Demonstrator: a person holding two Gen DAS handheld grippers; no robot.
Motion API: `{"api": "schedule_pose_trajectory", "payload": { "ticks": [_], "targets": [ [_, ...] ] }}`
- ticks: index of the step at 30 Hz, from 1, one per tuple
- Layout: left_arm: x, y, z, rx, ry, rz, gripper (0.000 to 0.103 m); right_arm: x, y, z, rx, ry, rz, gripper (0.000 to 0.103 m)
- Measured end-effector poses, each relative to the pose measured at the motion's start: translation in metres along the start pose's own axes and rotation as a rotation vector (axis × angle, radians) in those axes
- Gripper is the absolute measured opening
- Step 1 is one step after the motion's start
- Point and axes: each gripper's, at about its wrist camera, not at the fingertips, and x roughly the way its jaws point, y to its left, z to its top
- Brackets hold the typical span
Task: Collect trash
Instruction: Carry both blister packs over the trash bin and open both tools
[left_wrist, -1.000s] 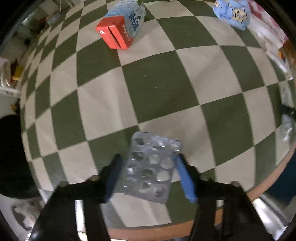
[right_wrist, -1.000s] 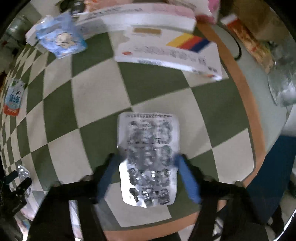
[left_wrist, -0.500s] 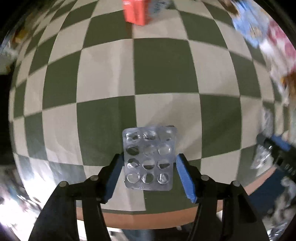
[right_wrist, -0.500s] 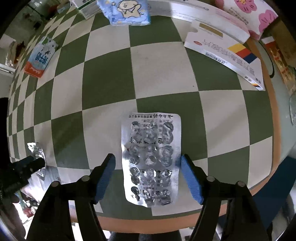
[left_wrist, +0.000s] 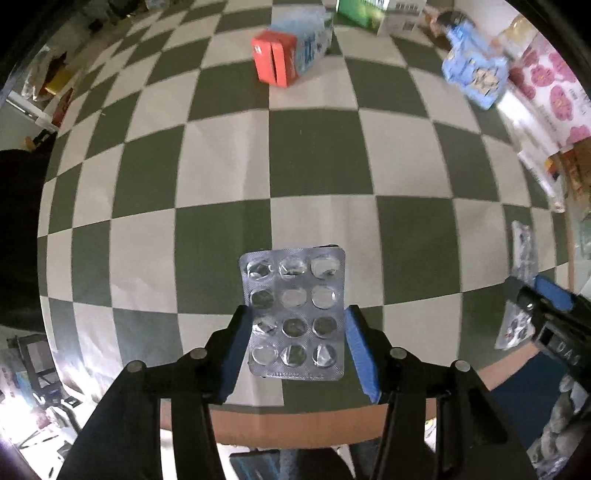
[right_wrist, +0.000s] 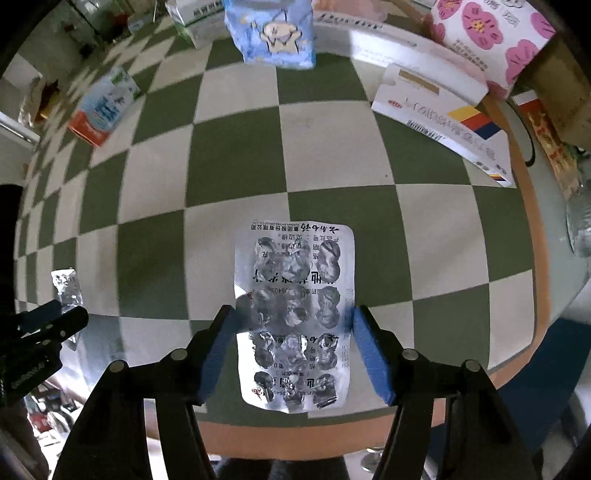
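Observation:
My left gripper (left_wrist: 297, 314) is shut on a small clear blister pack (left_wrist: 293, 310) by its side edges and holds it above the checkered table near the front edge. My right gripper (right_wrist: 293, 314) is shut on a longer foil blister pack (right_wrist: 295, 295) with printed text, also held above the table. The left gripper with its pack shows at the far left of the right wrist view (right_wrist: 55, 314). The right gripper shows at the far right of the left wrist view (left_wrist: 543, 299).
A red and blue carton (left_wrist: 288, 51) lies at the back of the green and cream checkered table (left_wrist: 314, 166). A blue cartoon packet (right_wrist: 273, 33), a white medicine box (right_wrist: 439, 118), a flowered box (right_wrist: 491, 33) and a green box (left_wrist: 362, 11) stand at the back and right.
Both grippers have lifted their blister packs off the table and pulled back towards the front edge. The view has widened, so the cartons at the back appear farther away.

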Motion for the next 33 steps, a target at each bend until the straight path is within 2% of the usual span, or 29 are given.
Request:
{"api": "schedule_pose_trajectory", "payload": {
  "ticks": [6, 7, 9, 14, 18, 21, 24, 28, 29, 33],
  "targets": [
    [-0.042, -0.001, -0.028, -0.020, -0.106, -0.020, 0.048, -0.031, -0.002, -0.022, -0.017, -0.056, 0.049, 0.066],
    [-0.050, 0.000, -0.020, -0.025, -0.120, -0.022, 0.048, -0.040, 0.007, -0.032, -0.019, -0.065, 0.054, 0.066],
    [-0.070, 0.015, -0.039, -0.034, -0.153, -0.037, 0.048, -0.059, 0.011, -0.043, -0.028, -0.088, 0.069, 0.066],
    [-0.096, 0.026, -0.091, -0.043, -0.190, -0.086, 0.048, -0.092, 0.040, -0.105, -0.039, -0.139, 0.108, 0.066],
    [-0.091, 0.040, -0.141, -0.051, -0.162, -0.130, 0.049, -0.093, 0.044, -0.171, -0.004, -0.130, 0.153, 0.066],
    [-0.062, 0.054, -0.176, -0.084, -0.087, -0.174, 0.049, -0.076, 0.041, -0.219, 0.044, -0.071, 0.188, 0.066],
    [-0.004, 0.068, -0.202, -0.139, 0.021, -0.223, 0.049, -0.042, 0.043, -0.253, 0.065, 0.002, 0.195, 0.066],
    [0.086, 0.083, -0.218, -0.248, 0.157, -0.300, 0.049, 0.032, 0.044, -0.294, 0.104, 0.110, 0.208, 0.066],
    [0.119, 0.086, -0.221, -0.280, 0.198, -0.345, 0.049, 0.056, 0.044, -0.301, 0.109, 0.135, 0.206, 0.066],
    [0.207, 0.089, -0.226, -0.343, 0.286, -0.383, 0.049, 0.144, 0.041, -0.316, 0.140, 0.199, 0.214, 0.066]
  ]
}}
